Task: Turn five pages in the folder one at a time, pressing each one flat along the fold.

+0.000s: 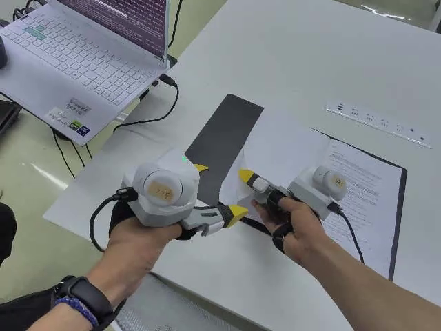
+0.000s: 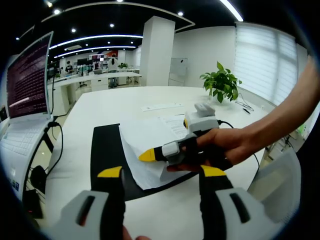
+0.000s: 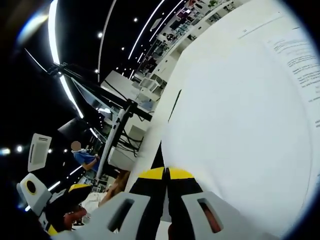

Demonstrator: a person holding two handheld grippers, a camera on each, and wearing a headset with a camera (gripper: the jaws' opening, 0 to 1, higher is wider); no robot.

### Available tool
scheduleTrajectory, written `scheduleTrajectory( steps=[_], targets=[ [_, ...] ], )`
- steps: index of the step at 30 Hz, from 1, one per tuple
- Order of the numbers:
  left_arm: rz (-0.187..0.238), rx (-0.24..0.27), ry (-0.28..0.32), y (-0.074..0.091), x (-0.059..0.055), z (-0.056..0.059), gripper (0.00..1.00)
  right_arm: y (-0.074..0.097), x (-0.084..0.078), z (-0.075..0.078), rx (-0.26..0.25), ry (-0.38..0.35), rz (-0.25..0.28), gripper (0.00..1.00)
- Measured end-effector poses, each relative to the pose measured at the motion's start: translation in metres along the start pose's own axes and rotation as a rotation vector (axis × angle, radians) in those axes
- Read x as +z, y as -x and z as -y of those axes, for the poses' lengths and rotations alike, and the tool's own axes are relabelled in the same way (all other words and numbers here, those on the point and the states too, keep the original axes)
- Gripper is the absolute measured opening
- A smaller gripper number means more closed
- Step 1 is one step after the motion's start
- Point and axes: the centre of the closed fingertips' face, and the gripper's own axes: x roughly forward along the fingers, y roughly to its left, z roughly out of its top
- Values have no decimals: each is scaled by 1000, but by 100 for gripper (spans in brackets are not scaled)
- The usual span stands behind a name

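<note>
The black folder (image 1: 222,135) lies open on the white table, its left cover bare and a printed page (image 1: 365,196) lying flat on the right. One white page (image 1: 282,148) is lifted and curves up over the fold. My right gripper (image 1: 246,176) is shut on this page's lower edge; in its own view the yellow tips (image 3: 166,174) meet on the sheet (image 3: 235,110). My left gripper (image 1: 219,190) stands open just left of the fold, above the black cover. Its own view shows its jaws (image 2: 161,172) apart, with the right gripper (image 2: 150,155) and the raised page (image 2: 142,140) ahead.
An open laptop (image 1: 89,48) with cables sits at the table's far left. A white power strip (image 1: 379,124) lies beyond the folder. A potted plant (image 2: 220,82) stands at the far end. The near table edge (image 1: 207,283) runs close under both hands.
</note>
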Motion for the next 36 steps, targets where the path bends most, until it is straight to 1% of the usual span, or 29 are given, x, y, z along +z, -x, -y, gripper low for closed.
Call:
scheduleTrajectory(
  steps=[6,7,8,11,13,16,18,21,23,25,28,30,31,33,34,36],
  targets=[
    [-6,3,-3,1,0,-5,59,-7,-6,12,-37,-21,-19,0],
    [-6,4,-3,2,0,-5,58,-8,-11,20,-77,-29,-38,0],
    [-5,6,-2,2,1,-6,58,-9,-16,23,-93,-27,-51,0],
    [-6,5,-3,5,1,-6,59,-10,-22,26,-101,-22,-60,1],
    [-12,11,4,8,-1,-9,59,-10,-20,23,-83,-20,-50,3],
    [-18,22,29,11,-4,-15,59,-10,-21,21,-70,-25,-45,7],
    [-28,25,45,10,-9,-20,58,-10,-21,16,-47,-45,-44,11],
    [-57,32,38,7,-18,-25,57,-9,-21,9,-11,-58,-49,20],
    [-62,30,50,6,-21,-28,55,-8,-21,2,18,-70,-67,27],
    [-63,37,53,6,-22,-31,55,-4,-21,-5,46,-54,-84,35],
    [-54,43,57,7,-21,-32,52,9,-21,-10,61,-26,-88,40],
    [-42,37,73,7,-20,-33,48,19,-21,-12,66,-15,-85,40],
    [-41,36,75,7,-21,-33,48,21,-20,-13,67,-15,-83,41],
    [-48,36,72,7,-24,-33,47,31,-17,-14,71,-13,-67,41],
    [-51,35,71,7,-25,-34,47,40,-16,-17,67,-8,-59,40],
    [-54,34,72,7,-27,-36,46,50,-14,-15,56,14,-44,40]
  ],
)
